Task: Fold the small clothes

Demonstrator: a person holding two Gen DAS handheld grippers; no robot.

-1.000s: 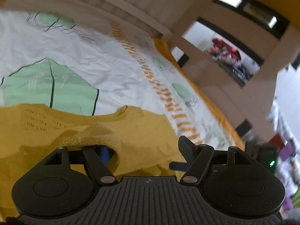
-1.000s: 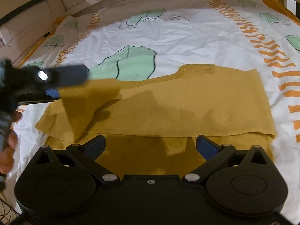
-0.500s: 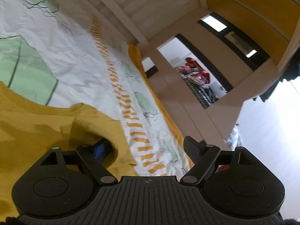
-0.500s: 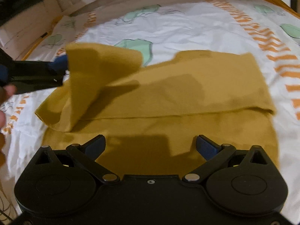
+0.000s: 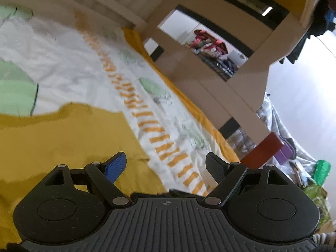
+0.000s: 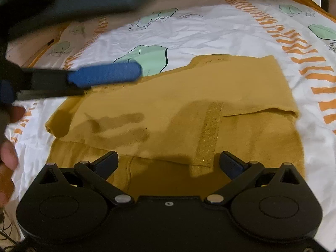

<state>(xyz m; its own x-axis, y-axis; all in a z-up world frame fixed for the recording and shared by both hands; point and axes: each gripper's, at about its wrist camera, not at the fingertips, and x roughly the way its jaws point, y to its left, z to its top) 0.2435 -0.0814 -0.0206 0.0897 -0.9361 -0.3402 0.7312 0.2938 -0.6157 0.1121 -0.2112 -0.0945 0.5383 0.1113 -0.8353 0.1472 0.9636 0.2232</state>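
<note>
The mustard-yellow knitted small garment [image 6: 178, 113] lies flat on the bed's white sheet printed with green leaves and orange dashes [image 6: 210, 31], partly folded: an upper layer is doubled over a lower one, and a sleeve with a glittery gold cuff band [image 6: 209, 134] lies across its middle, the cuff end pointing toward the near edge of the garment. The garment's long axis runs side to side across the right wrist view, with one folded end at the left and the other, thicker end at the right, next to the orange dashes. The right hand-held gripper [image 6: 169, 162] hangs directly over the near edge of the garment, pointing steeply down at it, jaws spread and nothing between them; the gold cuff sits just beyond its fingertips, so this hand looks the nearer one for any pick along the near edge. The left hand-held gripper [image 5: 166, 163] has just been opening and now stands released, with no cloth between its blue pads [image 6: 105, 76]; in the right wrist view it hovers above the garment's far left corner, pointing across toward the garment's right end. From there the left end of the garment is its closest reach. The next fold probably brings one end across the long axis to the other.
</note>
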